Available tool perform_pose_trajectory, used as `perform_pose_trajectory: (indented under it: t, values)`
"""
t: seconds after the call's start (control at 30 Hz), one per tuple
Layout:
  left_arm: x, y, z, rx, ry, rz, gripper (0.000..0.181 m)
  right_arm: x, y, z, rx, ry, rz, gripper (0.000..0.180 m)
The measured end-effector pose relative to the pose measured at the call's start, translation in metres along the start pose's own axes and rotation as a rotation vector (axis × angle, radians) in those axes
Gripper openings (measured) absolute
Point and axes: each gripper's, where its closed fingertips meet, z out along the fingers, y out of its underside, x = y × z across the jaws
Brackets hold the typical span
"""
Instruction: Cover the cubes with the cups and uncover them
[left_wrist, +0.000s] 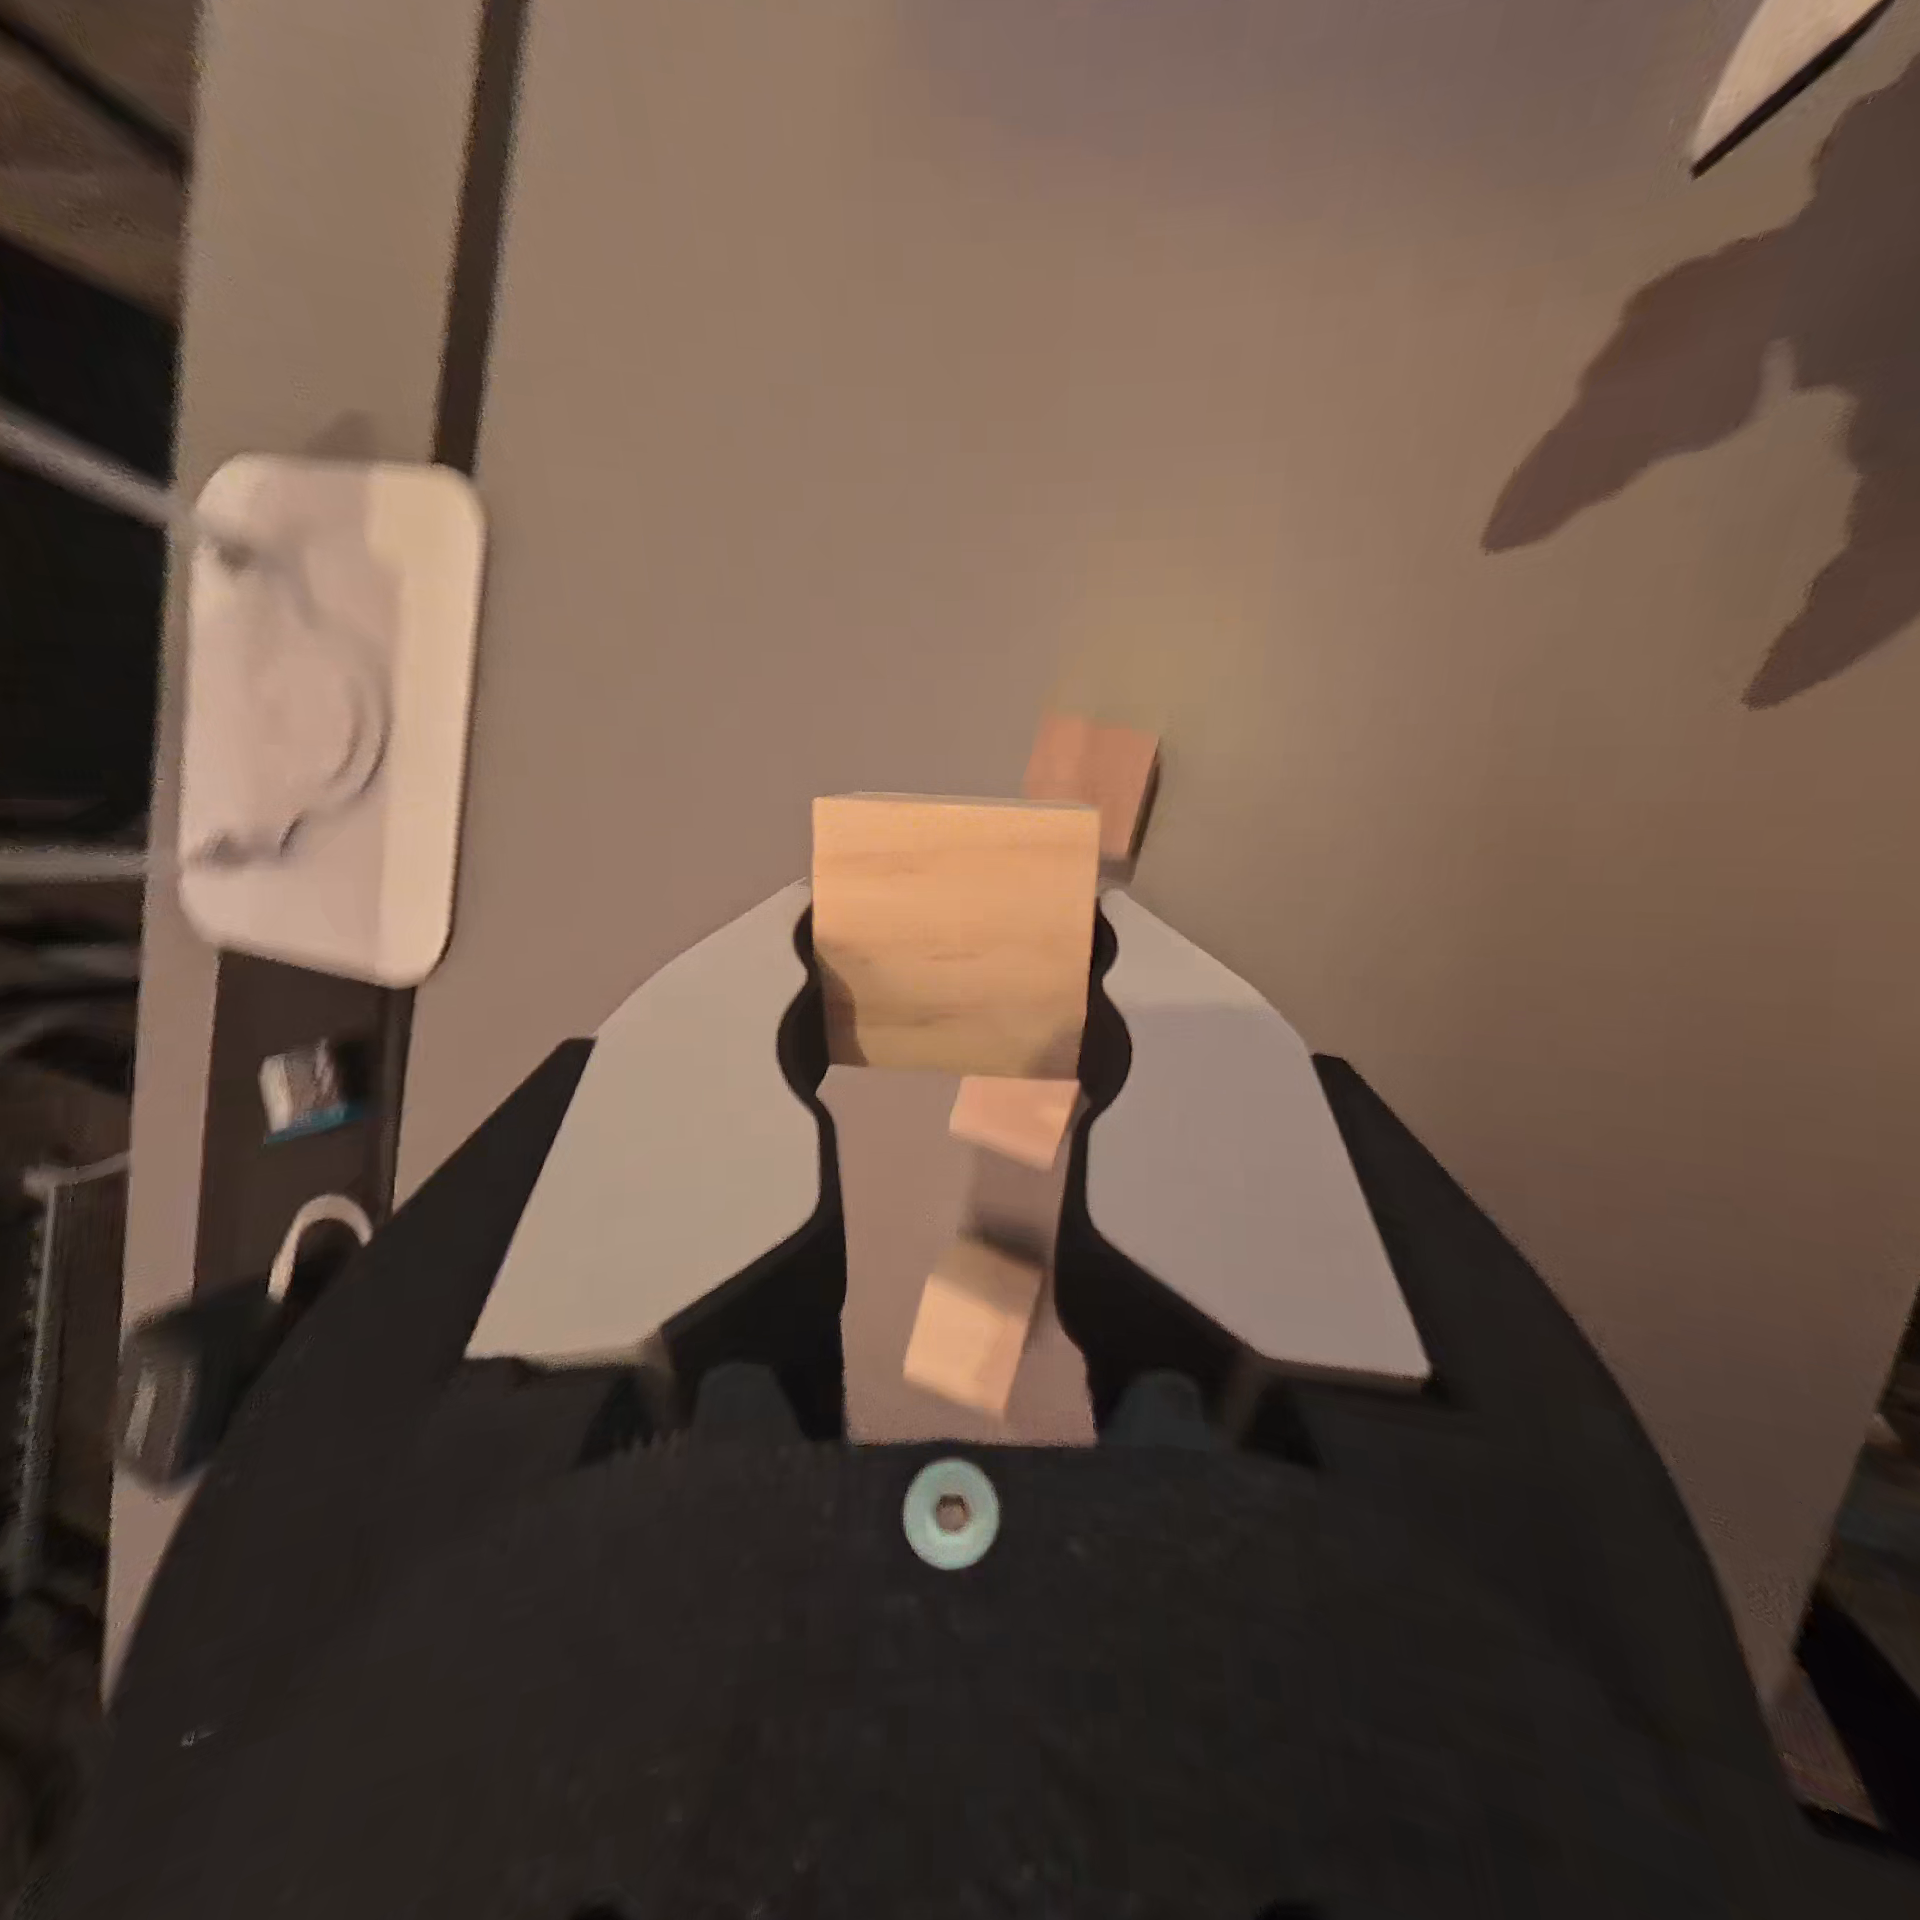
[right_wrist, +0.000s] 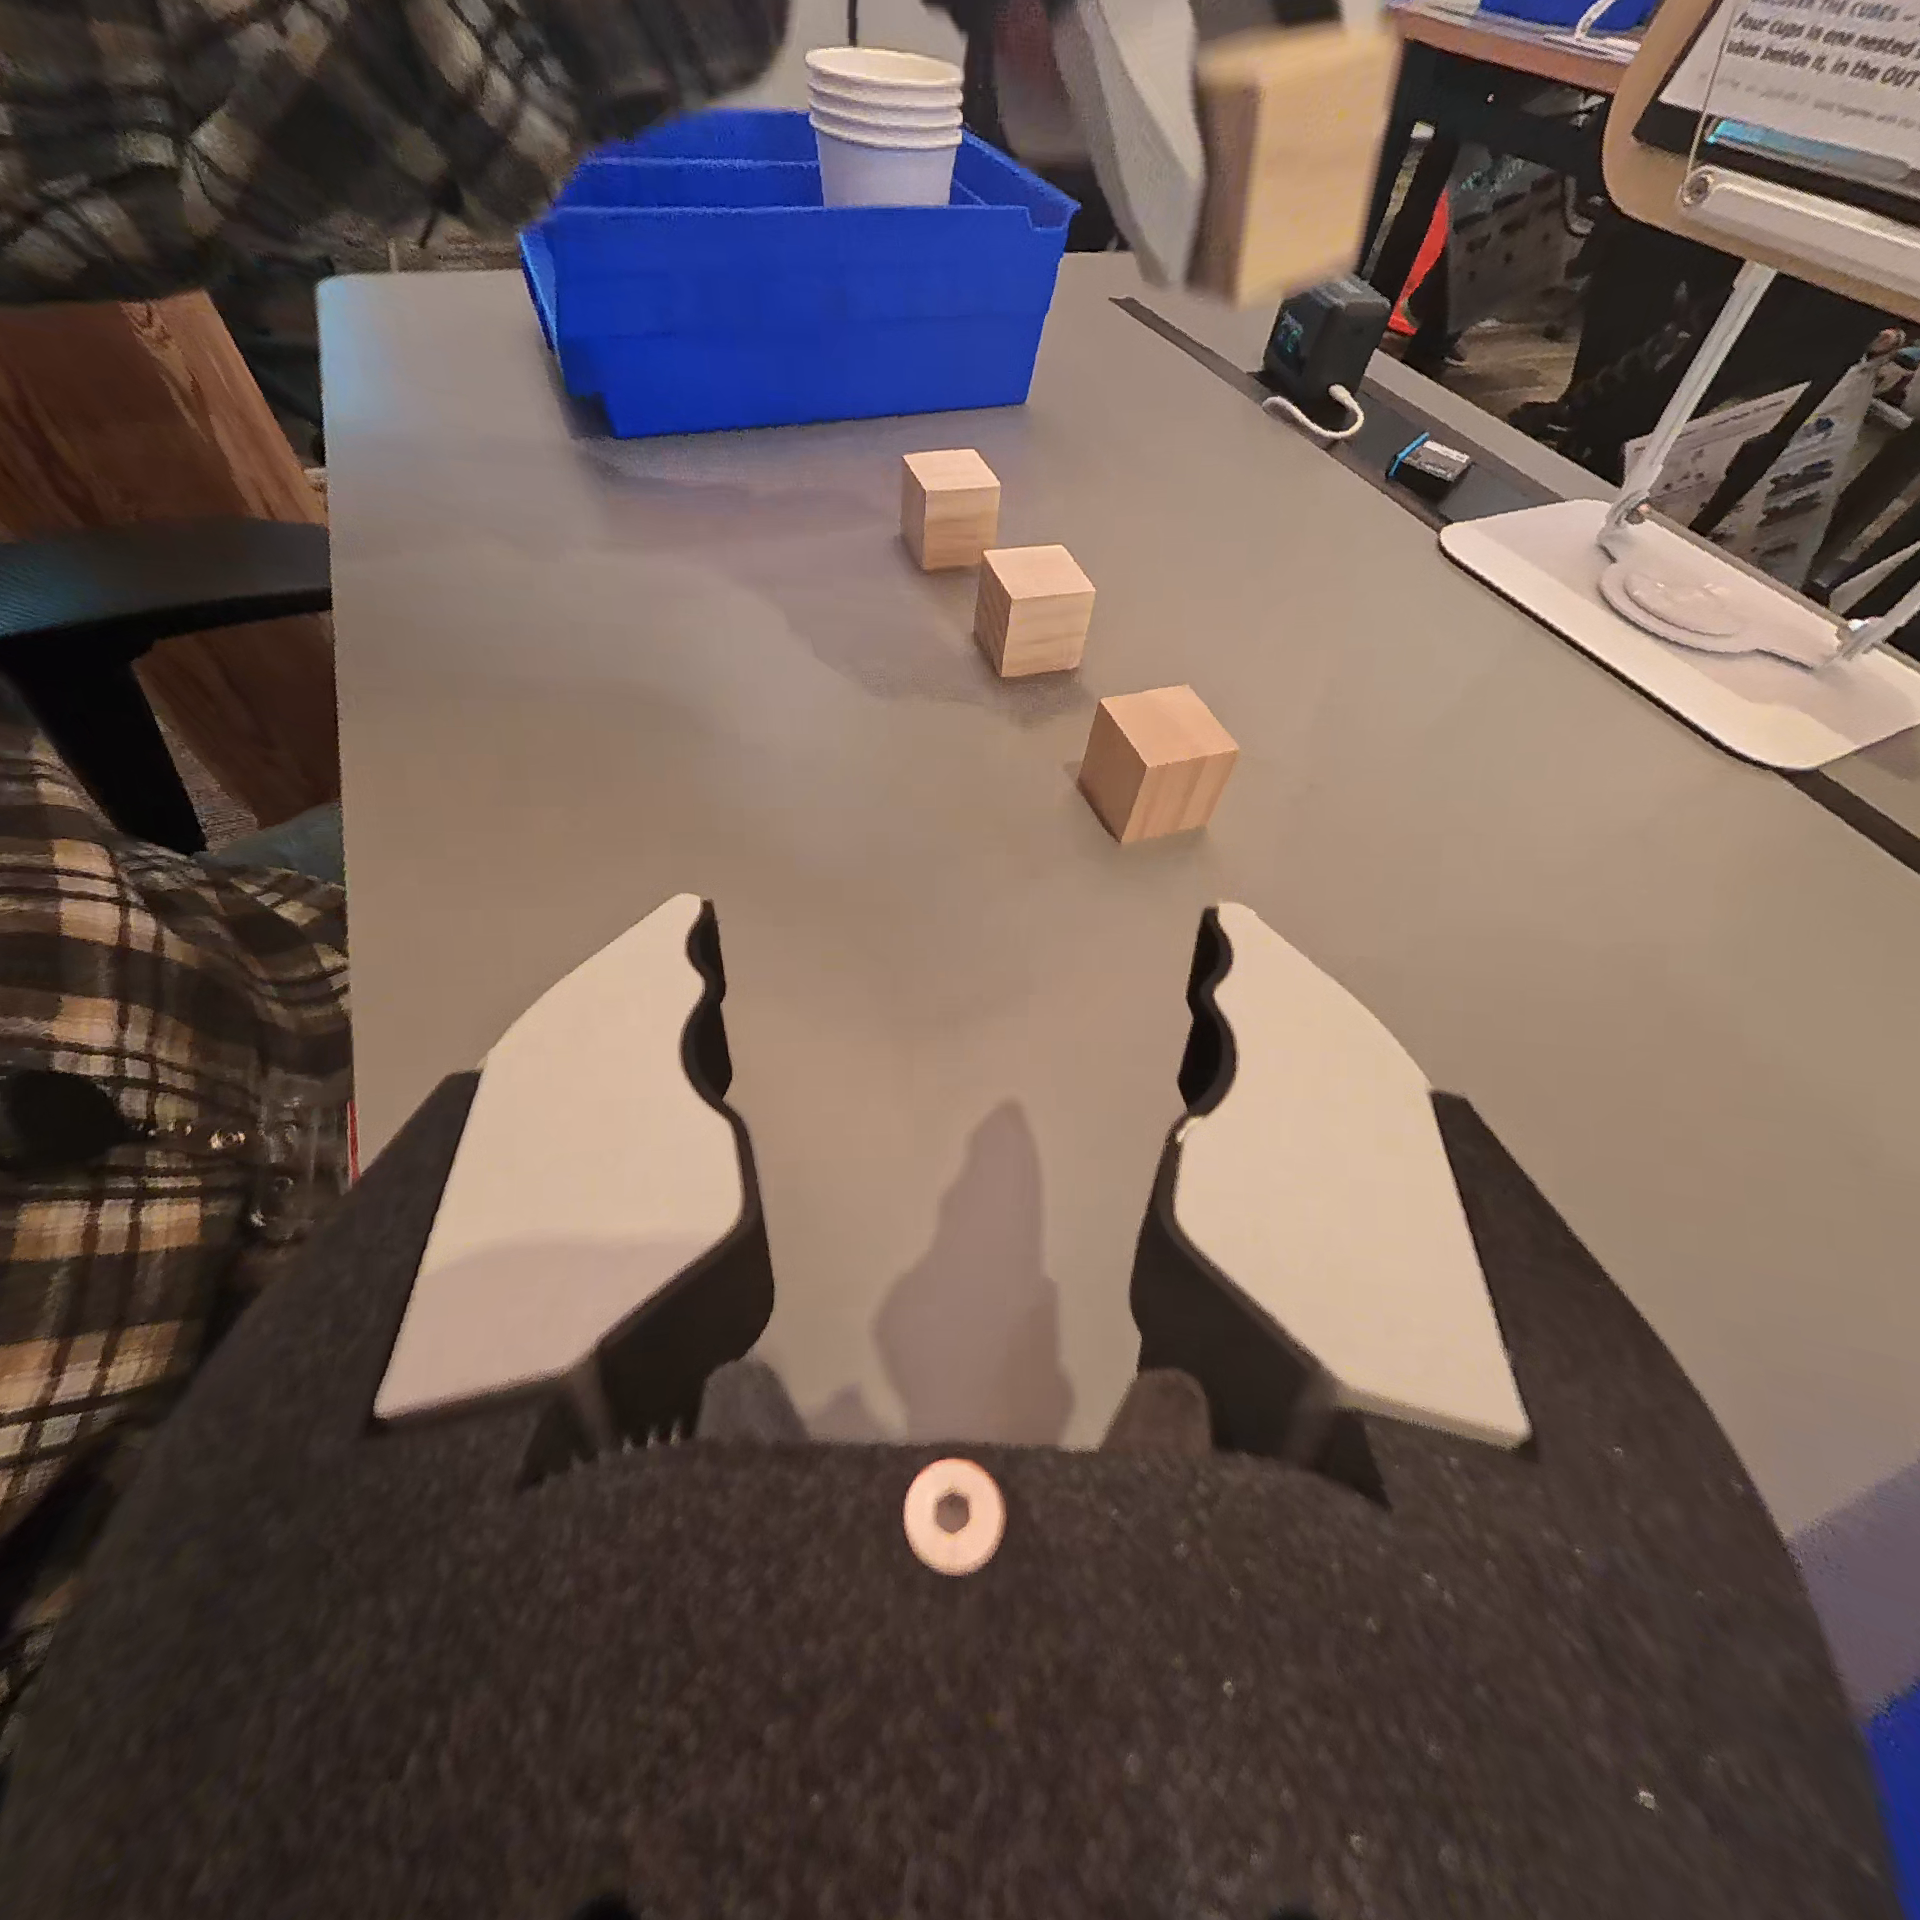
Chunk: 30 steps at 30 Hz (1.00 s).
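My left gripper (left_wrist: 954, 894) is shut on a wooden cube (left_wrist: 951, 930) and holds it high above the grey table (left_wrist: 1299, 520); the held cube also shows blurred in the right wrist view (right_wrist: 1288, 156). Three more wooden cubes lie in a row on the table: the farthest (right_wrist: 949, 507), the middle (right_wrist: 1034, 610) and the nearest (right_wrist: 1156, 762). In the left wrist view they show below the held cube (left_wrist: 1091, 790), (left_wrist: 1013, 1122), (left_wrist: 966, 1335). A stack of white paper cups (right_wrist: 885, 125) stands in a blue bin (right_wrist: 800, 312). My right gripper (right_wrist: 956, 920) is open and empty, above the table.
A white stand base (right_wrist: 1683, 634) sits at the table's right edge, also in the left wrist view (left_wrist: 322, 717). A dark cable channel (right_wrist: 1455, 457) holds small devices. A person in a plaid shirt (right_wrist: 156, 1039) and a chair arm (right_wrist: 156, 571) are at the left.
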Motion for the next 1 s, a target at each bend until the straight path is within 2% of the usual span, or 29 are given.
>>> perform_pose_trajectory:
  t: [0.17,0.33,0.57,1.0]
  values:
    - [0.036,-0.041,0.090,-0.013,0.175,0.109,0.045,0.001,0.009,-0.008,-0.022,0.011,0.018,0.085]
    - [0.059,-0.057,0.140,-0.022,0.295,0.134,0.045,0.005,0.019,-0.012,-0.036,0.012,0.039,0.085]
    - [0.070,-0.057,0.174,-0.094,0.327,0.144,0.045,0.011,0.030,-0.011,-0.038,0.006,0.065,0.085]
    - [0.069,-0.049,0.194,-0.162,0.317,0.140,0.045,0.013,0.035,-0.005,-0.044,-0.008,0.075,0.085]
